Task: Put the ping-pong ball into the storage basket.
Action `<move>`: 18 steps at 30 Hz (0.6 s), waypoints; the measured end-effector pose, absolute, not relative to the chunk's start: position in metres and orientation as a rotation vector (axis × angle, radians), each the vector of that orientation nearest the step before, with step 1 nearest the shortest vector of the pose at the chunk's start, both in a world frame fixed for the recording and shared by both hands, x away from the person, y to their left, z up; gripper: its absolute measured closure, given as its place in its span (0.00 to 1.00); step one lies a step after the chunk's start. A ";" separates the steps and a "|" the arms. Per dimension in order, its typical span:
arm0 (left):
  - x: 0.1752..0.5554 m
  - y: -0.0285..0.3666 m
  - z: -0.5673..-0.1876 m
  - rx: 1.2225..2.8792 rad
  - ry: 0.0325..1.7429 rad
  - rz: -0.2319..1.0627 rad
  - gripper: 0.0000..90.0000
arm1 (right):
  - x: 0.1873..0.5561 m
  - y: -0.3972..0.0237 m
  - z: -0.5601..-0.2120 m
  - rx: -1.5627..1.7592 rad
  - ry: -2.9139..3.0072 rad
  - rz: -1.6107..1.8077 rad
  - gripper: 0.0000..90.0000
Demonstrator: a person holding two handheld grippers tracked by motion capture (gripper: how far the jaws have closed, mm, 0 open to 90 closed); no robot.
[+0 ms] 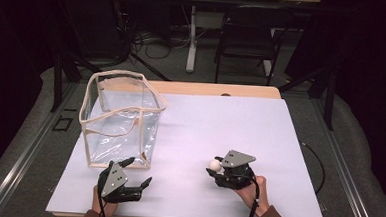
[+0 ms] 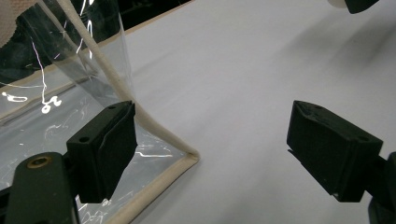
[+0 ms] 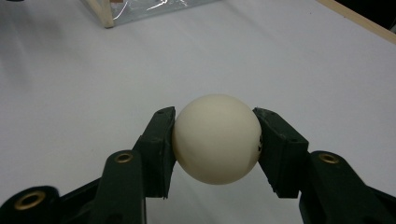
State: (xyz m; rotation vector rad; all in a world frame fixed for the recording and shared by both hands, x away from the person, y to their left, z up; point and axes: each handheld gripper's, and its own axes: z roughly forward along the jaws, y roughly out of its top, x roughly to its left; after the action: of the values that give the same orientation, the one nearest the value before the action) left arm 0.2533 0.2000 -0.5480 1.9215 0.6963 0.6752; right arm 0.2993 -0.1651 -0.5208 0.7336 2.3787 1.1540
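Showing a carry in hand: the ball (image 3: 217, 138) is clamped between the two jaws of the right gripper (image 1: 218, 169), each pad pressed to one side of it, so that it is held off the table (image 1: 230, 120) rather than left to roll. The left gripper (image 1: 135, 173) is held with jaws wide apart and nothing between them — one jaw just beside the near corner of the clear bag (image 1: 120, 117), probably to steady it. The bag stands upright, mouth open, well apart from the ball — judged the likely destination.
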 end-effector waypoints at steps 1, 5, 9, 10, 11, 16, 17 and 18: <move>0.253 0.200 -0.548 1.922 0.697 0.675 0.18 | 0.299 -0.165 -0.520 0.733 2.376 1.156 0.56; 0.253 0.200 -0.548 1.922 0.696 0.676 0.18 | 0.298 -0.166 -0.518 0.728 2.364 1.164 0.56; 0.254 0.200 -0.548 1.926 0.693 0.678 0.18 | 0.297 -0.166 -0.515 0.722 2.360 1.171 0.56; 0.254 0.200 -0.548 1.926 0.693 0.678 0.18 | 0.297 -0.166 -0.514 0.725 2.355 1.177 0.56; 0.254 0.200 -0.548 1.926 0.693 0.678 0.18 | 0.297 -0.167 -0.514 0.721 2.350 1.183 0.56; 0.254 0.200 -0.548 1.926 0.692 0.677 0.18 | 0.296 -0.168 -0.510 0.722 2.341 1.199 0.56; 0.254 0.200 -0.548 1.925 0.693 0.679 0.18 | 0.296 -0.168 -0.510 0.722 2.339 1.199 0.56; 0.254 0.200 -0.548 1.925 0.693 0.678 0.18 | 0.296 -0.168 -0.509 0.719 2.338 1.201 0.56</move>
State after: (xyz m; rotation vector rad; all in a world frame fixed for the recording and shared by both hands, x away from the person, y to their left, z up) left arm 0.2539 0.1998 -0.5484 1.9246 0.6930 0.6781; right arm 0.2963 -0.1677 -0.5091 0.7188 2.3380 1.2008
